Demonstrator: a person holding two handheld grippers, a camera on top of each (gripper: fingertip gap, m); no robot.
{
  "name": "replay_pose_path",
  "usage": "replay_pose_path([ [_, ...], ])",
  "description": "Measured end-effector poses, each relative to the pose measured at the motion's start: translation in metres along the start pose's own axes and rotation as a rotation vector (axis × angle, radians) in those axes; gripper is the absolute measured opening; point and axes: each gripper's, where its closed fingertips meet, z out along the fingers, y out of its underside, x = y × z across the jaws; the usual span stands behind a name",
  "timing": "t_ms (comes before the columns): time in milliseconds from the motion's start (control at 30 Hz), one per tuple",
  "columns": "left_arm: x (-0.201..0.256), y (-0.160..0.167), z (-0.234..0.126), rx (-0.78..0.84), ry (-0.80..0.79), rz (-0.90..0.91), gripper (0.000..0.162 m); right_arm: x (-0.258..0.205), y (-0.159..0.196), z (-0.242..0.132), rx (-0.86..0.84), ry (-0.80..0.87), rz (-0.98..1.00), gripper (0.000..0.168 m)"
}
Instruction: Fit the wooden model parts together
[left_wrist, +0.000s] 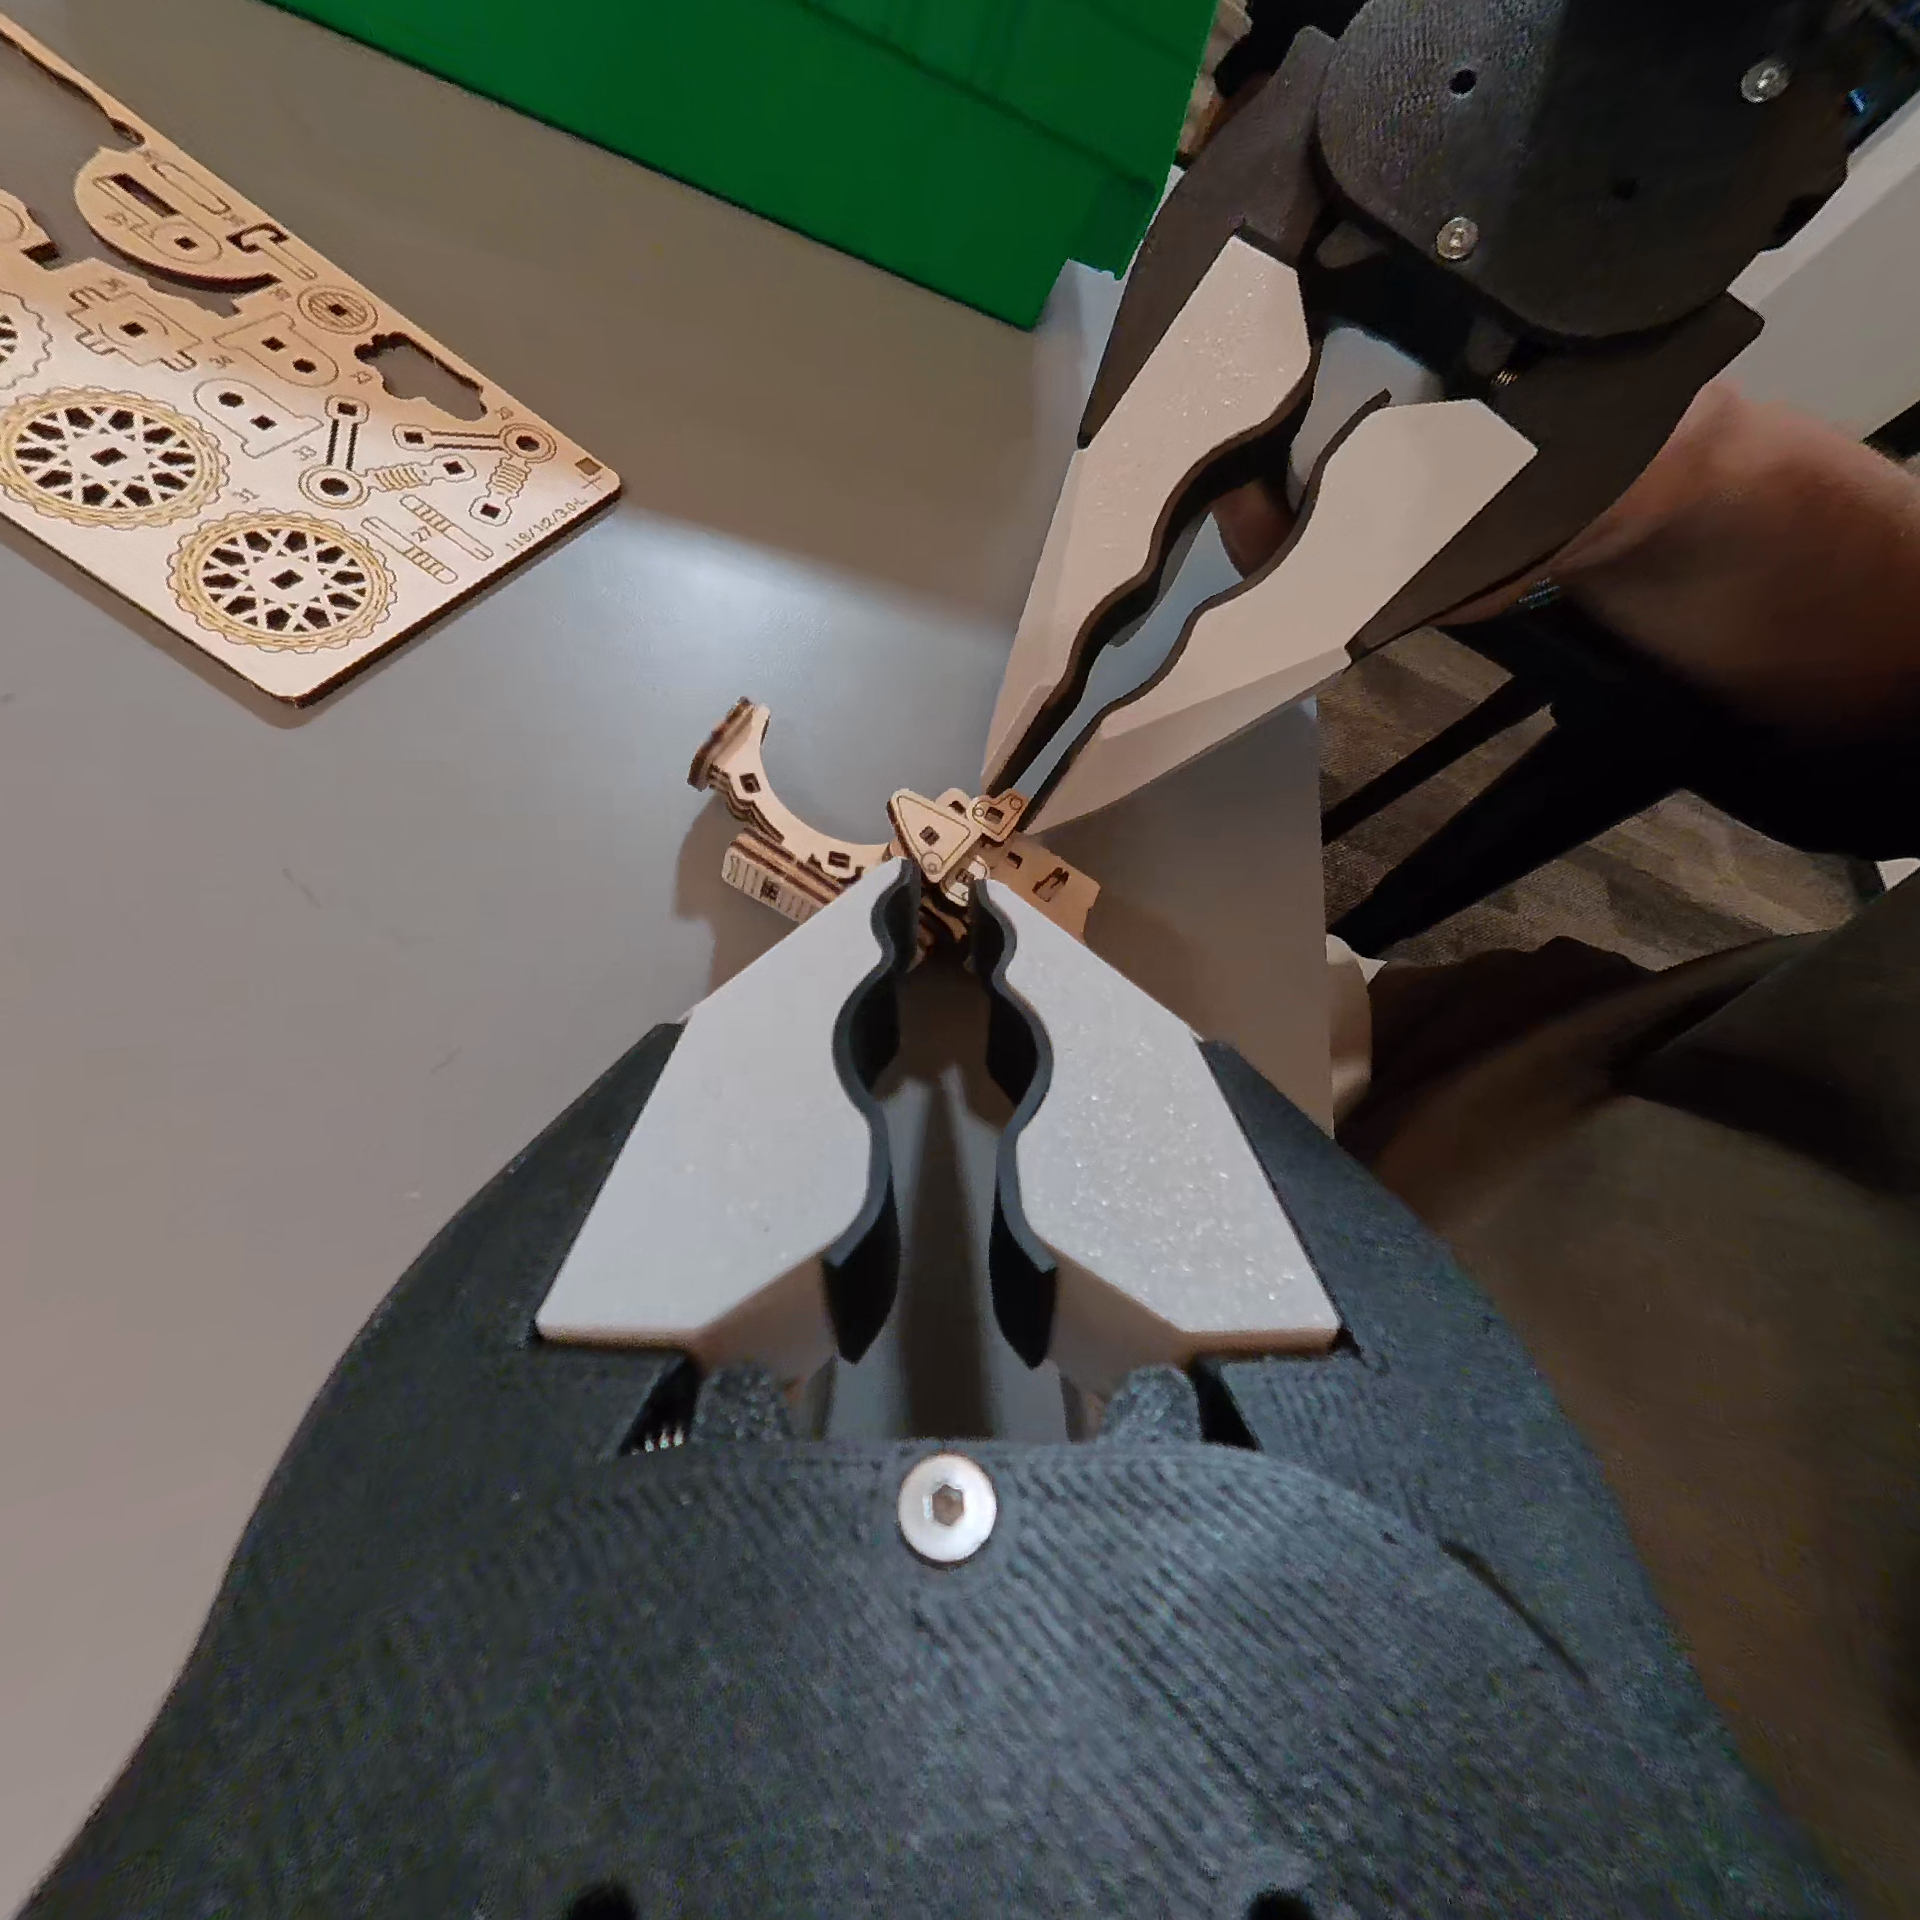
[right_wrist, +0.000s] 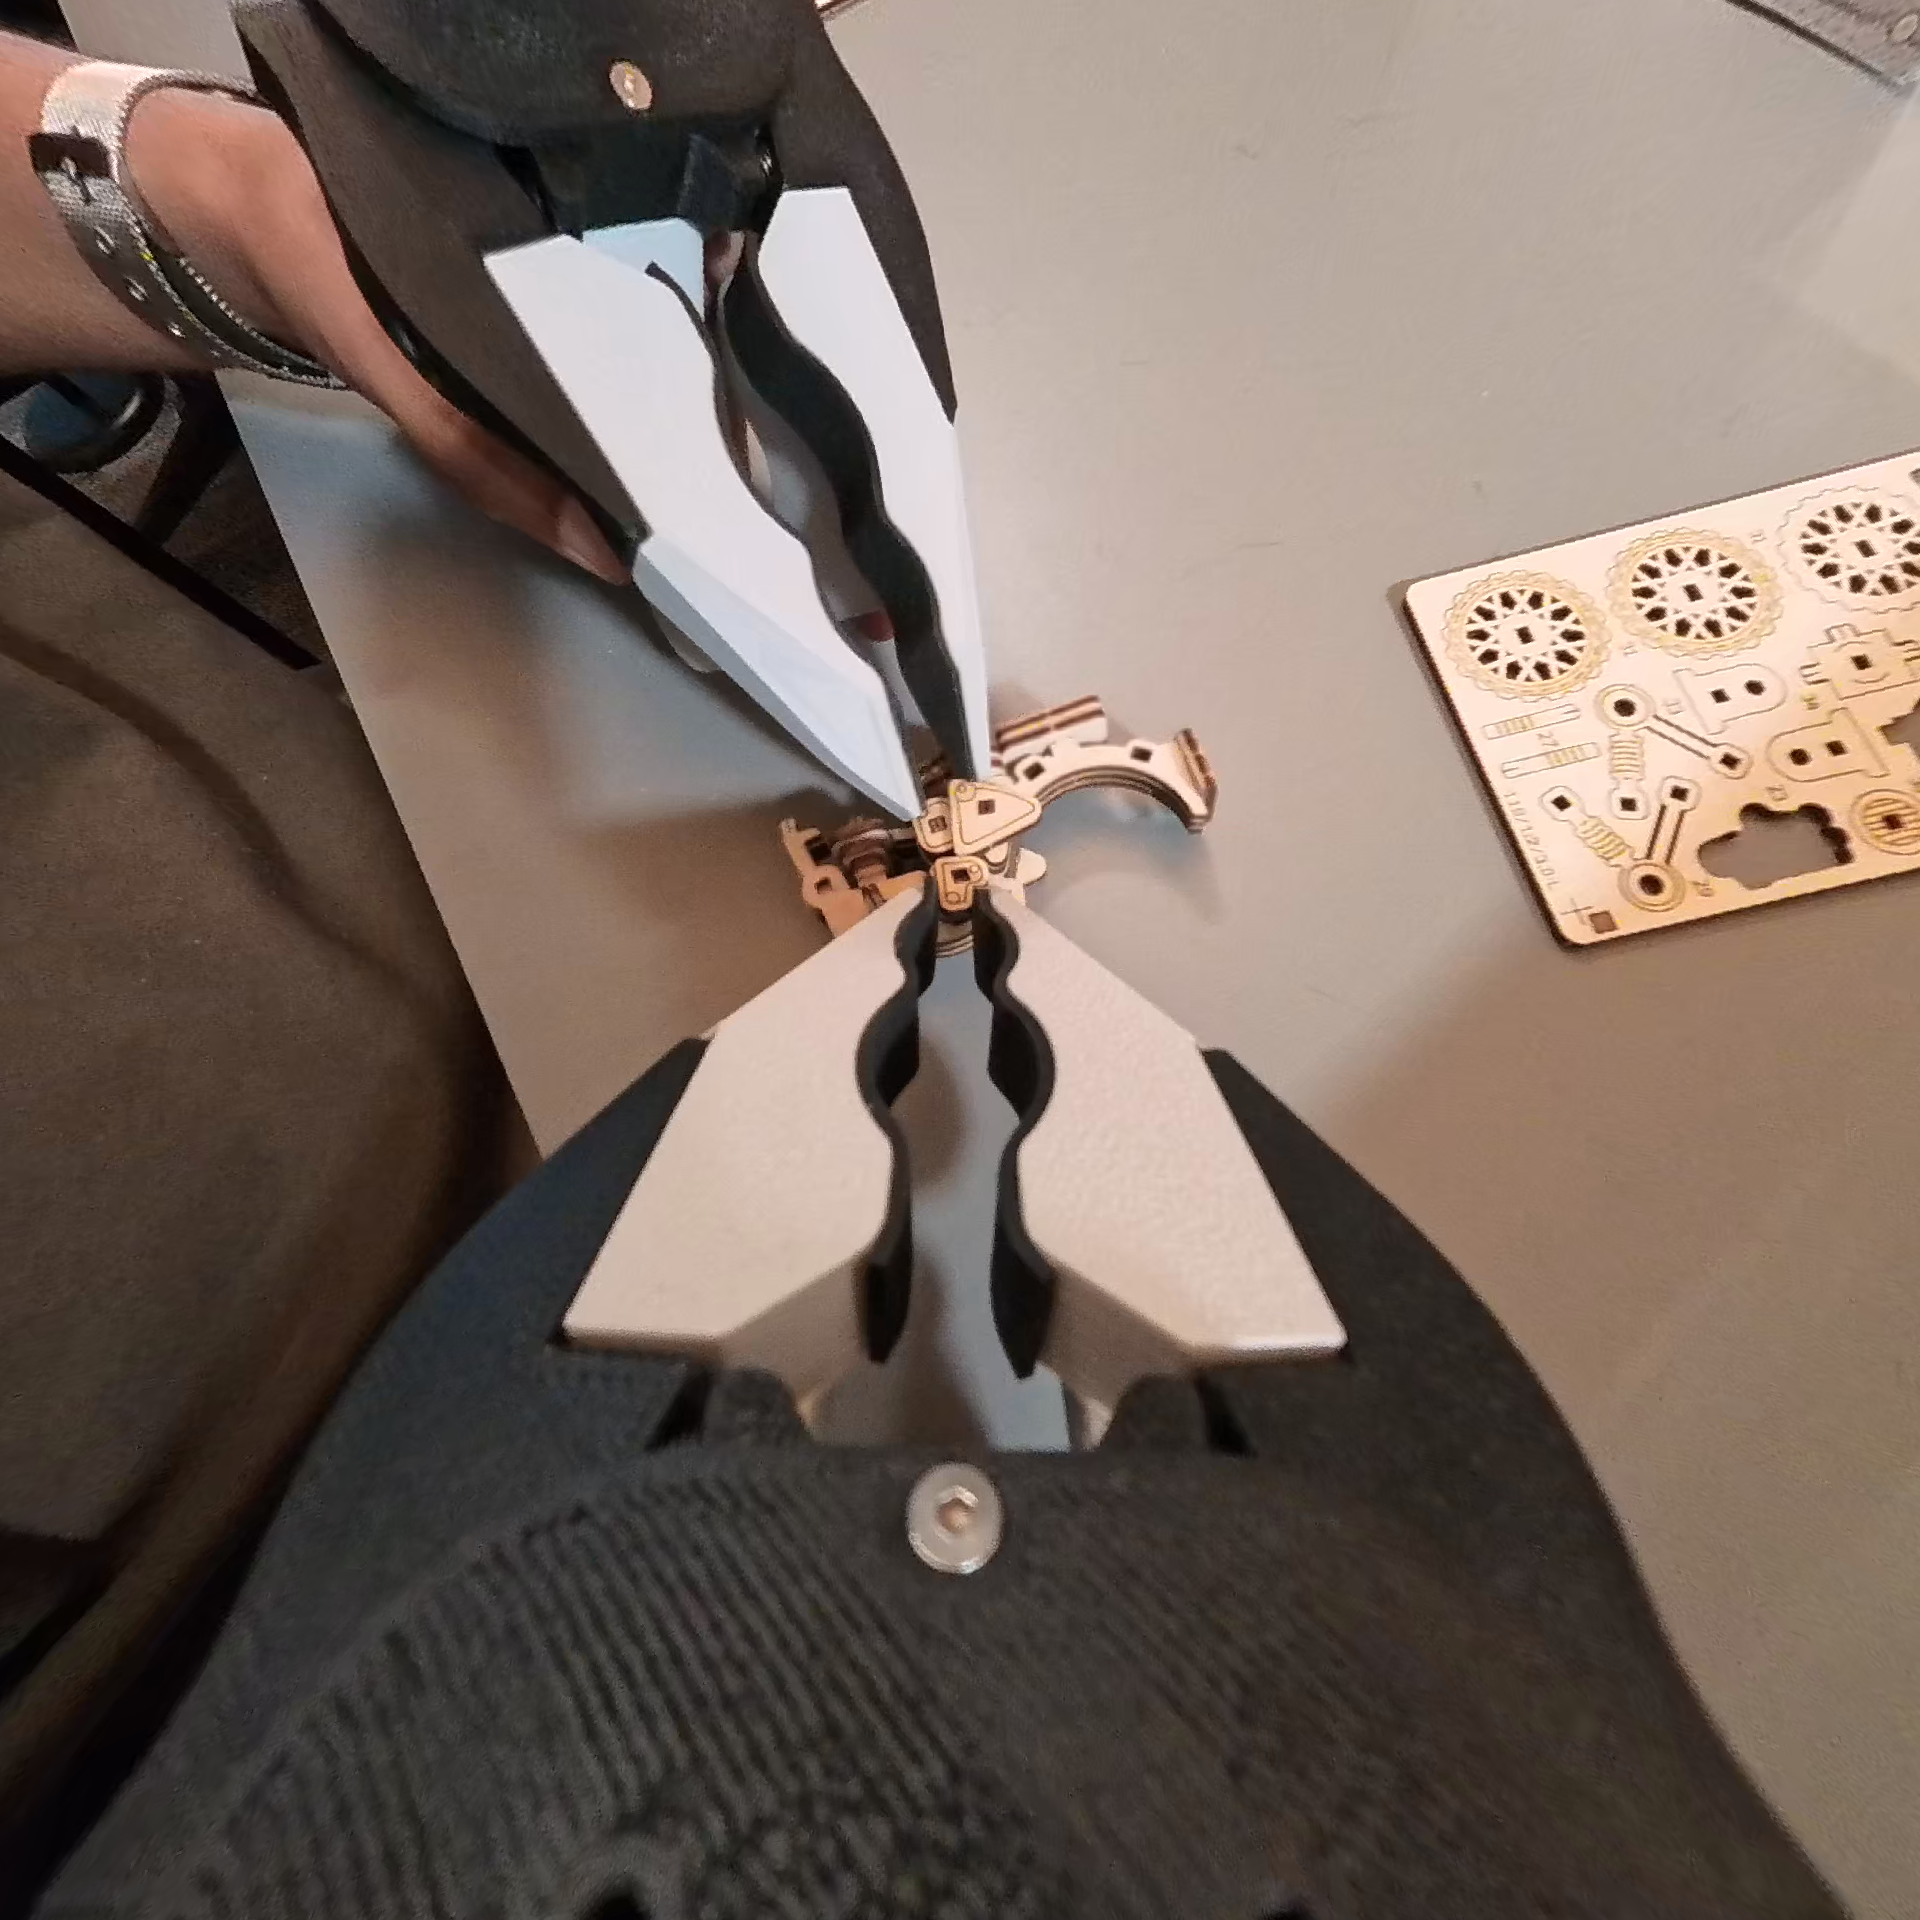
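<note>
The left tongs (left_wrist: 943, 891) are pinched almost shut on the wooden model (left_wrist: 831, 842). Their two grey tips squeeze the middle of the model, near a little three-cornered piece (left_wrist: 928, 828) on top.

The right tongs (right_wrist: 956, 912) are also nearly shut. Their tips pinch a small wooden part (right_wrist: 956, 878) that touches the three-cornered piece (right_wrist: 992, 814). In the left wrist view the right tongs (left_wrist: 1013, 805) come in from the upper right, and the two pairs of tips sit very close together at the model.

The model (right_wrist: 1117, 774) is held just above the grey table (left_wrist: 312, 987), near the table's edge. It has a curved arm shaped like half a ring, sticking out to one side.

A hand (right_wrist: 260, 301) with a strap around the wrist holds the left tongs (right_wrist: 930, 800).

Farther out on the table lies a flat wooden sheet (left_wrist: 260, 447) with wheels and other parts cut into it. It is well apart from the model. The same sheet (right_wrist: 1714, 707) shows in the right wrist view. A green thing (left_wrist: 790, 114) sits at the far side of the table.
</note>
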Motion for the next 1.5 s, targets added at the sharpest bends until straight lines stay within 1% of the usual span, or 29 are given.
replay_pose_path([
  [133,-0.0002,0.0004,0.0002,-0.001,-0.004,-0.001,0.009,-0.0004,-0.0001,0.0005,-0.005,0.002,0.000,0.005],
  [333,-0.0006,-0.0001,-0.0001,0.012,0.030,-0.070,0.008,-0.0007,-0.0003,0.0012,-0.010,0.006,0.008,0.005],
  [500,-0.0003,-0.0001,0.0003,0.012,0.004,-0.048,0.009,-0.0007,0.0004,0.0015,-0.025,0.028,-0.012,0.004],
  [833,-0.0004,-0.0004,0.0005,0.013,-0.003,-0.043,0.009,-0.0009,0.0011,0.0021,-0.047,0.061,-0.161,0.004],
  [1167,-0.0011,-0.0005,0.0006,0.012,-0.011,-0.038,0.008,-0.0020,0.0010,0.0021,-0.047,0.057,-0.070,0.005],
  [1500,-0.0009,-0.0008,0.0005,0.013,-0.004,-0.039,0.007,-0.0024,0.0010,0.0013,-0.046,0.058,-0.065,0.005],
])
